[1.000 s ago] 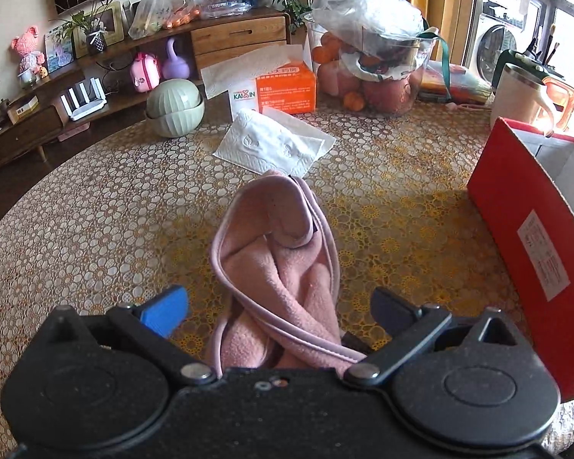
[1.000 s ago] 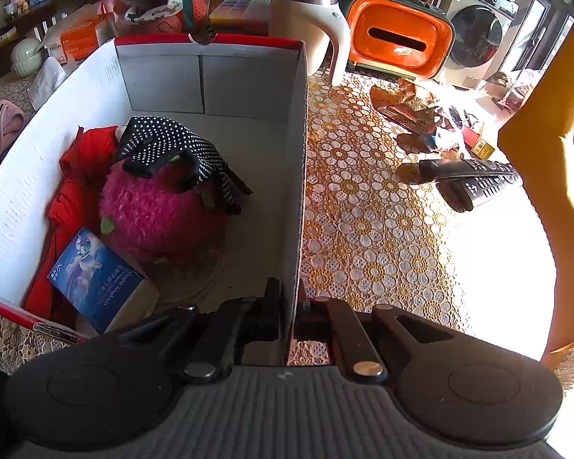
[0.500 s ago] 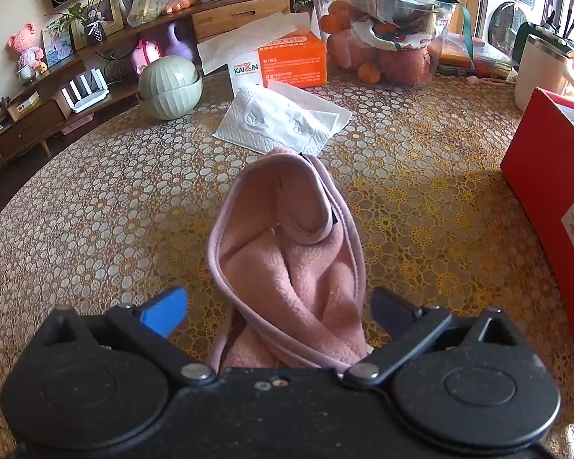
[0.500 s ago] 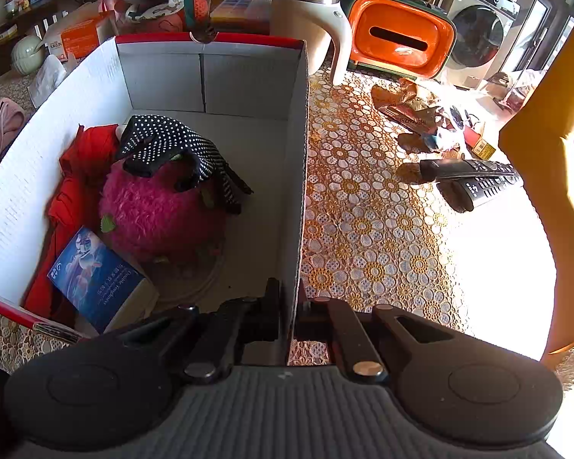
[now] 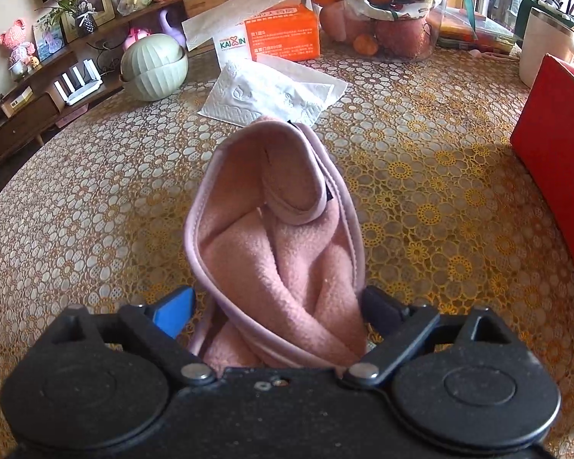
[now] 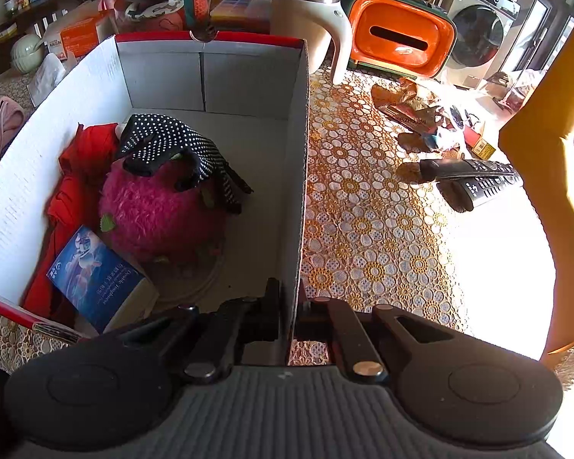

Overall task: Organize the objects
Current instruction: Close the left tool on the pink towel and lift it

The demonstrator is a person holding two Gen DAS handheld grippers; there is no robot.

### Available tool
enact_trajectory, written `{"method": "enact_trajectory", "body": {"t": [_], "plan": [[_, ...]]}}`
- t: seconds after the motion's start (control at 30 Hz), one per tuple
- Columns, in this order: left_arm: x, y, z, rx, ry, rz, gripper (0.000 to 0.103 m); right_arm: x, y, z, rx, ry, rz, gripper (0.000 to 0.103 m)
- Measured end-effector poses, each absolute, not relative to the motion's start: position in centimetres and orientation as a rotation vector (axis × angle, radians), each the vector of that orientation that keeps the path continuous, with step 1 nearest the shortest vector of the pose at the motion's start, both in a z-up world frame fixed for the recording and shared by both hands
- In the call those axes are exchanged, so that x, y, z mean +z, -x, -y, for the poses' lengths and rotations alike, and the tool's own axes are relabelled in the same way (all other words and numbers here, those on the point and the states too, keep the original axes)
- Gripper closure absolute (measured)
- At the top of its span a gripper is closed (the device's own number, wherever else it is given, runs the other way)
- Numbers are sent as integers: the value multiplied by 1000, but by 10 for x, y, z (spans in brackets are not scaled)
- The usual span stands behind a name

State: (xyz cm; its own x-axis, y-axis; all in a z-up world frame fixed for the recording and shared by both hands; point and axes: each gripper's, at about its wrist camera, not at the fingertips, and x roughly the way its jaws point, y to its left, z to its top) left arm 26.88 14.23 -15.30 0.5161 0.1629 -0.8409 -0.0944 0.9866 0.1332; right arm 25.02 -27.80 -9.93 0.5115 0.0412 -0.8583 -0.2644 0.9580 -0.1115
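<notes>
Left hand-held gripper (image 5: pixel 275 308) is closing around the pink fleece cloth (image 5: pixel 275 237) between its jaws, while the right hand-held gripper (image 6: pixel 287 306) clamps the box wall (image 6: pixel 296 176); next comes lifting it boxward.

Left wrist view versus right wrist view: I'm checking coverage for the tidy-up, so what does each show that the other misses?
Only the left wrist view shows the left gripper, jaws closing around the pink fleece cloth, and the white tissue up close.

Only the right wrist view shows the right gripper shut on the box wall, the box contents including the fuzzy pink toy, and the remotes.

Both show the cloth, red box, orange tissue box and lace tablecloth.
</notes>
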Motion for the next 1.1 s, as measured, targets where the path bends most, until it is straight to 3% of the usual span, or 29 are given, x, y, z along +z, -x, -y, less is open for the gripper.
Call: {"method": "enact_trajectory", "body": {"t": [0.13,0.5,0.6,1.1], "plan": [[-151,-267,-143,149,-44,-1010,24,-99,-250,278,186,241,-1020,97],[-143,-258,-151,194,-33,-989,69,-99,-250,279,183,239,-1021,96],[-138,-253,-153,193,-19,-974,77,-99,-250,279,180,234,-1023,96],[-111,-216,-163,218,48,-932,80,-99,-250,278,171,227,-1025,97]]}}
